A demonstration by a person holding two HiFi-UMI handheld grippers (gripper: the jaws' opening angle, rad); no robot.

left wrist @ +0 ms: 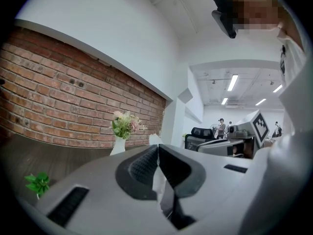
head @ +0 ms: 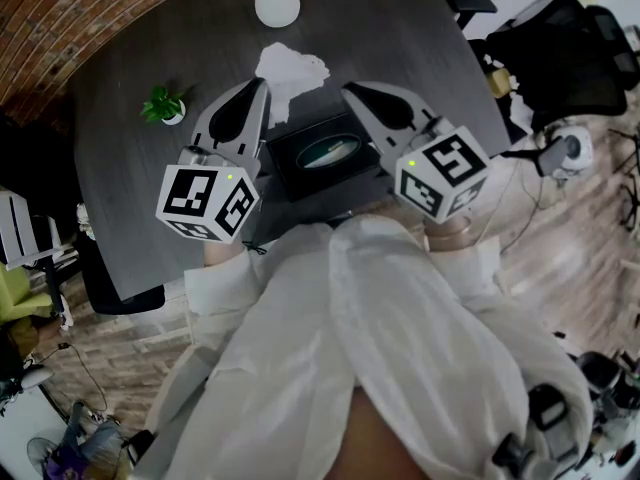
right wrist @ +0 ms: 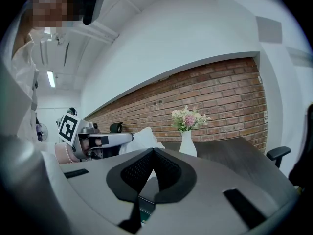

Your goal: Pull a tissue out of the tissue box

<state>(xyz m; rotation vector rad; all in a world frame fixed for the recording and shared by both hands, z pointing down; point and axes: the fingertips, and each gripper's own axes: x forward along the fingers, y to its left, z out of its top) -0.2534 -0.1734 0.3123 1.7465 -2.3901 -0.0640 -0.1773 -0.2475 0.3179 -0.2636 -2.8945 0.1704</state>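
Note:
A black tissue box (head: 322, 154) with an oval opening lies on the dark table (head: 130, 188), between my two grippers. My left gripper (head: 266, 84) is shut on a white tissue (head: 290, 70), which bunches up at its tip, beyond the box's far left corner. In the left gripper view the tissue (left wrist: 158, 179) shows as a white strip pinched between the meeting jaws of the left gripper (left wrist: 157, 147). My right gripper (head: 347, 89) hovers over the box's far right side, jaws together, holding nothing. In the right gripper view its tips (right wrist: 153, 151) meet, with the tissue (right wrist: 145, 138) beyond.
A white vase (head: 277, 0) with flowers stands at the table's far edge, a small green plant (head: 163, 105) at the left. A brick wall runs behind the table. Black office chairs (head: 570, 48) and clutter sit at the right on the wooden floor.

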